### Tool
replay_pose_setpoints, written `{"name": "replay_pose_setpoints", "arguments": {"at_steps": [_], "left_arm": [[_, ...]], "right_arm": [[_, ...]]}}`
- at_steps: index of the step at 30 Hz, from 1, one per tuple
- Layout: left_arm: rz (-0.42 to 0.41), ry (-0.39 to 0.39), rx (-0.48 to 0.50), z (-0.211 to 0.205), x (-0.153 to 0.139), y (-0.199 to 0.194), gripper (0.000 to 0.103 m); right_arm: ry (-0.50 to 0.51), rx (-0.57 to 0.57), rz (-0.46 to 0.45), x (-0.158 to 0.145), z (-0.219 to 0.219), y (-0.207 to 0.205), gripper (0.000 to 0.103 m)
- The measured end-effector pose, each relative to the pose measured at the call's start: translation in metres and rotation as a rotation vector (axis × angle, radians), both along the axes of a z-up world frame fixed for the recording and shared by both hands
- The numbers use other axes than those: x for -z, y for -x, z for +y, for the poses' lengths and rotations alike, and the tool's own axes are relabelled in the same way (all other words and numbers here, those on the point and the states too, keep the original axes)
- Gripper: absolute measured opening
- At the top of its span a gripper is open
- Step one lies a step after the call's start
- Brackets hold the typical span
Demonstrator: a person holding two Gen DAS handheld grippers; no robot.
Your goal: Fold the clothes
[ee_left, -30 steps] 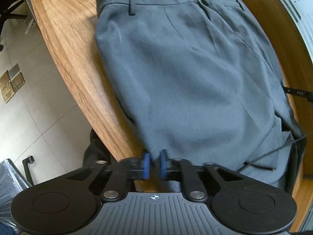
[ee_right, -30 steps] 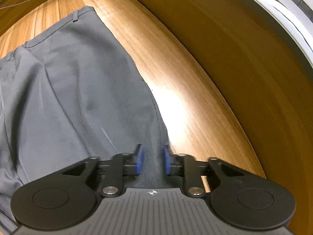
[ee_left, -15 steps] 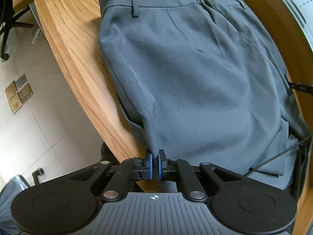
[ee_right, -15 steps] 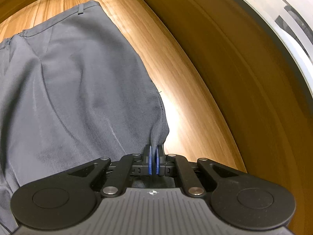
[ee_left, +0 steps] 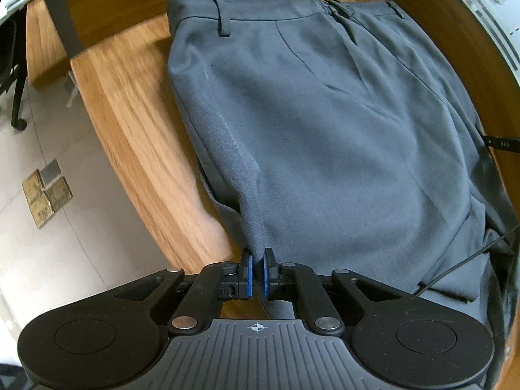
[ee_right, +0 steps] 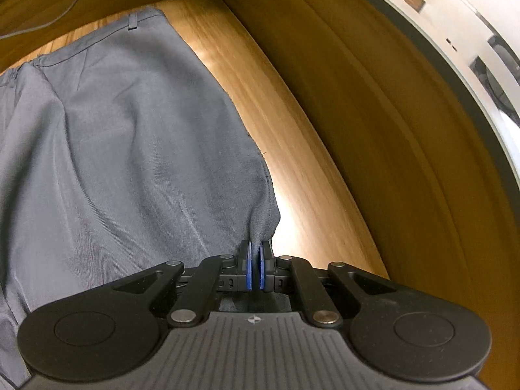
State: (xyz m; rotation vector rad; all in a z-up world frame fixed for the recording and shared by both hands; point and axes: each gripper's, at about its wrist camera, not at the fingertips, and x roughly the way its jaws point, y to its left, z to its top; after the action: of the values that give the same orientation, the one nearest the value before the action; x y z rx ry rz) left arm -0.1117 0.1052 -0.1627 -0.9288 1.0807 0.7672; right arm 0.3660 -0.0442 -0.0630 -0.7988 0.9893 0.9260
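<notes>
Trousers of grey cloth lie spread on the wooden surface, waistband at the far end with its belt loops and fly showing, and the near part drawn up toward both tools. The left tool has its blue pads pressed nearly together, pinching a fold of the trousers' left edge; the cloth rises from the surface into the narrow gap and a strip of it hangs on below the pads. The right tool is likewise squeezed almost closed, its blue pads clamping a bunched corner of the trousers at their right edge, just beside the bare wood of the surface.

Left of the trousers, the surface ends in a curved edge, and beyond it lies pale tiled floor with a small brass-coloured plate set in it. A thin black cable crosses the trousers' near right corner, and a black plug sits at their right edge. How many layers of cloth each tool holds cannot be told. The legs of the trousers are hidden under the tool bodies or cut off by the frame. In the right wrist view the left side of the trousers runs out of the picture, and the wood to their right is blurred.
</notes>
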Motion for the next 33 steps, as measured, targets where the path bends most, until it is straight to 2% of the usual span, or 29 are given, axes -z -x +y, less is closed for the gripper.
{"name": "replay_pose_setpoints", "arguments": {"at_steps": [4,10,13,17,26,33], "left_arm": [[0.002,-0.011,-0.002,0.017,0.0,0.006,0.009],[0.005,-0.01,-0.003,0.008,-0.001,-0.006,0.014],[0.016,-0.03,0.029,0.004,-0.005,-0.008,0.029],[-0.01,-0.05,0.037,0.0,-0.014,-0.006,0.041],[-0.033,-0.074,0.095,-0.022,-0.052,-0.017,0.046],[-0.04,-0.09,0.185,-0.057,-0.06,-0.032,0.05]], "right_arm": [[-0.01,-0.003,-0.003,0.002,0.029,-0.002,0.005],[-0.017,0.001,-0.016,0.005,0.048,-0.002,0.006],[-0.024,0.017,-0.022,0.003,0.043,-0.004,0.011],[-0.044,0.046,-0.01,-0.011,0.033,-0.004,0.017],[-0.049,0.069,0.048,-0.057,-0.05,0.024,0.023],[-0.079,0.172,0.115,-0.083,-0.176,0.065,0.024]]}}
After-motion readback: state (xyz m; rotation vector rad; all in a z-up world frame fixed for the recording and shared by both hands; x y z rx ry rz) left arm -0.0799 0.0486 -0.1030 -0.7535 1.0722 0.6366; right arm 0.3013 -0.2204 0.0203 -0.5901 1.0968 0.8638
